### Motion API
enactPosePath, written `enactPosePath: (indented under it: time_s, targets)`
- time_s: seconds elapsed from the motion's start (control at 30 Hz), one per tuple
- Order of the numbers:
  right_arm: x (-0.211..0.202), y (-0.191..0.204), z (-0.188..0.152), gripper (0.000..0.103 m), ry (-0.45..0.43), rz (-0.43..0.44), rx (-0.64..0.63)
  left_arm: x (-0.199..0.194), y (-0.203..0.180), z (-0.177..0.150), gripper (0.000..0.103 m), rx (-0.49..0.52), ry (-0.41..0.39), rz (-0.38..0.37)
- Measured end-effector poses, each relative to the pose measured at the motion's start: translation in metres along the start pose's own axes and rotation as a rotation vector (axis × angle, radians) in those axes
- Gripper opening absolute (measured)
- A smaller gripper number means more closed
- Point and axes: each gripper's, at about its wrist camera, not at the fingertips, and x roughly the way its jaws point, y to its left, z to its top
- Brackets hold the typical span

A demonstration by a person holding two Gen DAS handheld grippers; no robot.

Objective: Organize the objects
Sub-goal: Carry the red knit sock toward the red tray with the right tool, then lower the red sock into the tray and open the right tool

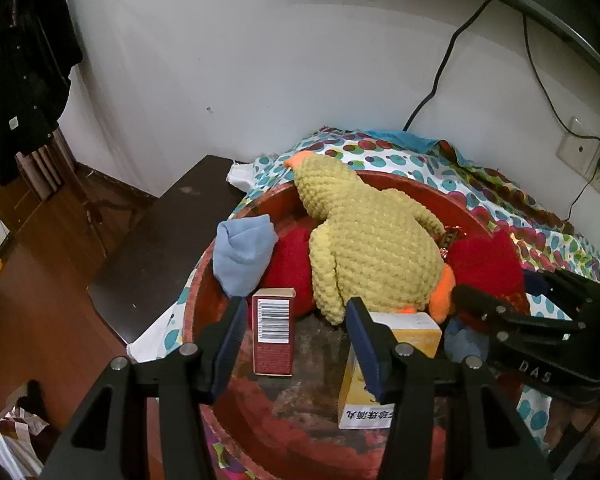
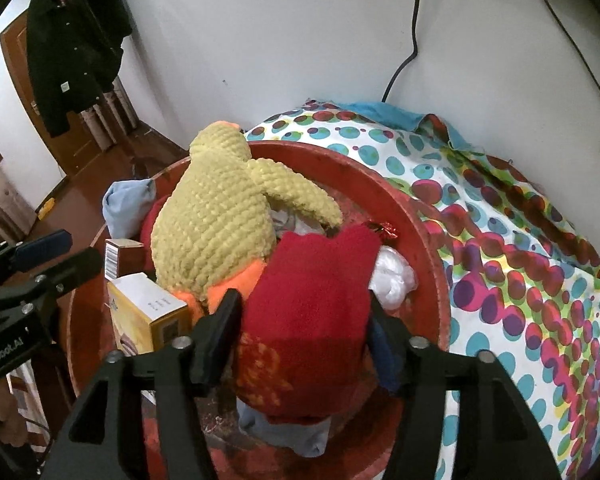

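- right wrist view shows the red sock (image 2: pixel 312 312) wedged between the two fingers of the right gripper (image 2: pixel 304 340); the claw looks clenched on it, the fabric bulging up between the pads, just above the red basin (image 2: pixel 428 240).
- i judge the sock is held low over the heap so it can drop in with the rest; a grey-blue cloth (image 2: pixel 288 436) lies right under it on the basin floor.
- just beside the sock lies the yellow knitted duck (image 2: pixel 212 220), sprawled across the pile with its head over the far rim, likely because it is too long to lie flat inside.
- left wrist view shows the left gripper (image 1: pixel 296 340) released, jaws wide and holding nothing, straddling the gap between the red box (image 1: pixel 273 332) and the yellow box (image 1: pixel 384 364); its right finger overlaps the yellow box in the picture, though i cannot tell if they touch.
- counted: one duck, two boxes (both standing on end), one light blue sock (image 1: pixel 242 254) balled at the left rim, one white crumpled bag (image 2: pixel 392 276), one shiny wrapped sweet (image 2: pixel 384 230).
- red fabric shows in two places, under the duck and in the claw; whether that makes a pair i cannot tell.
- the basin sits on a dotted cloth (image 2: pixel 520 264), with a dark table (image 1: pixel 168 240) to its left.
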Motion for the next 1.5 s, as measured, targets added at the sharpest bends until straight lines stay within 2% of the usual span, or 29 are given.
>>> enactPosePath:
  time_s: [0.13, 0.3, 0.47, 0.73, 1.03, 1.27, 1.5]
  targets:
    - [-0.003, 0.0, 0.002, 0.077, -0.014, -0.026, 0.011, 0.001, -0.002, 0.001, 0.052, 0.001, -0.002, 0.041]
    - [-0.009, 0.002, 0.005, 0.091, -0.025, -0.046, 0.015, 0.0, -0.003, 0.001, 0.052, -0.007, 0.0, 0.045]
    - [-0.015, 0.005, 0.009, 0.094, -0.032, -0.057, 0.015, 0.0, -0.003, 0.004, 0.052, -0.023, 0.006, 0.03]
    - [-0.044, 0.011, 0.011, 0.097, -0.071, -0.129, 0.004, -0.012, -0.009, 0.004, 0.052, -0.009, -0.012, 0.021]
    - [-0.084, 0.023, -0.008, 0.102, -0.094, -0.182, -0.008, -0.035, -0.016, 0.0, 0.052, -0.008, -0.018, 0.004]
    - [-0.086, 0.033, -0.033, 0.103, -0.012, -0.165, 0.02, -0.044, -0.017, -0.012, 0.052, -0.029, 0.016, 0.031]
    - [-0.088, 0.038, -0.052, 0.103, 0.048, -0.202, 0.022, -0.048, -0.015, -0.022, 0.053, -0.032, 0.043, 0.052]
